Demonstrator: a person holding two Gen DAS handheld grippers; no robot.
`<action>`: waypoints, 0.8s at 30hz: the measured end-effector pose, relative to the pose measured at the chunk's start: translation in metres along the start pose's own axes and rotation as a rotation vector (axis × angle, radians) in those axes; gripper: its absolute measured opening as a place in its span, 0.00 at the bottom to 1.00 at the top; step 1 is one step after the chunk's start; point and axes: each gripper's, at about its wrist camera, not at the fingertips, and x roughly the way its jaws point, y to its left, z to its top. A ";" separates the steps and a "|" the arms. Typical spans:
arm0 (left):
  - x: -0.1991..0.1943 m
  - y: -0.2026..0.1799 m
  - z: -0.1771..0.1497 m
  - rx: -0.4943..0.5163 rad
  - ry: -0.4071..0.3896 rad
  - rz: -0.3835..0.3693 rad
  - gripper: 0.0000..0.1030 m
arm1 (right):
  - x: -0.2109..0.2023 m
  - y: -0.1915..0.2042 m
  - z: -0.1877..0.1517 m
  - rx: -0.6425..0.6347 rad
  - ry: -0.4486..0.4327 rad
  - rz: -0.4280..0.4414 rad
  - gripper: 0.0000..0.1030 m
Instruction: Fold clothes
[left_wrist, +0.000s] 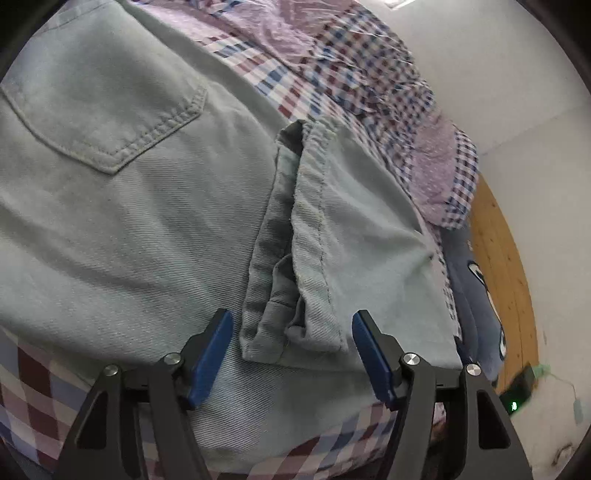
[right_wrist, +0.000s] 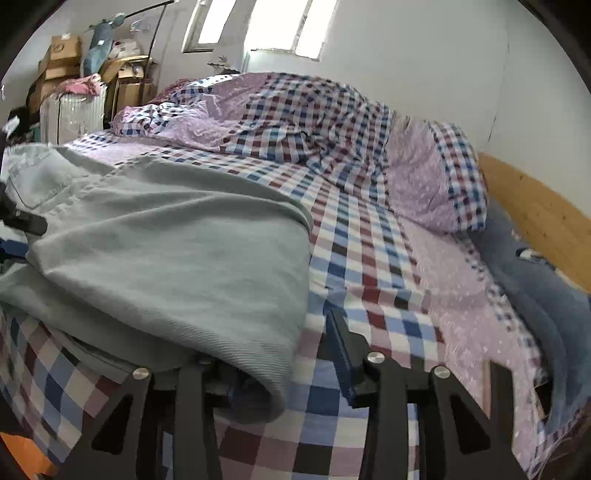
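Pale grey-green denim trousers (left_wrist: 140, 206) are lying folded on the checked bedsheet (right_wrist: 373, 266), filling most of the left wrist view, with a stitched back pocket (left_wrist: 99, 110) facing up on the far left part of the cloth. The hemmed leg ends (left_wrist: 306, 236) are lying doubled over on top of the trousers, just right of the pocket panel, their open cuffs pointing toward the camera.

The left gripper (left_wrist: 291, 354) is hanging just above the trousers with its jaws standing wide apart; its blue pads (left_wrist: 212, 354) are flanking the near edge of the leg ends without pressing on them, so it is gripping nothing.

In the right wrist view the trousers are lying to the left of the sheet's bare checks, a rounded fold (right_wrist: 229, 332) of the denim draping down over the left finger of the right gripper (right_wrist: 273, 365). Its right finger is standing clear over the sheet, apart from the cloth, so the jaws are parted and the fold is resting loosely between them rather than being clamped.

Beyond the trousers, a rumpled checked-and-lilac duvet (right_wrist: 295, 122) is heaped at the far side of the sheet, with a matching pillow (right_wrist: 432, 177) to its right and a dark blue blanket (right_wrist: 532, 280) lying beside the wooden bed frame (right_wrist: 543, 210). Cardboard boxes (right_wrist: 62, 55) are stacked in the corner behind the bed, left of the duvet.
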 end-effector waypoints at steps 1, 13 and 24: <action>0.001 -0.001 -0.001 -0.006 -0.001 -0.013 0.68 | 0.002 0.003 0.000 -0.015 -0.002 -0.009 0.43; -0.043 -0.032 -0.016 0.043 -0.130 -0.214 0.22 | -0.019 -0.015 0.002 -0.010 -0.032 -0.035 0.10; -0.014 -0.011 -0.060 0.008 0.065 -0.058 0.22 | -0.025 -0.010 -0.023 -0.152 0.060 -0.019 0.17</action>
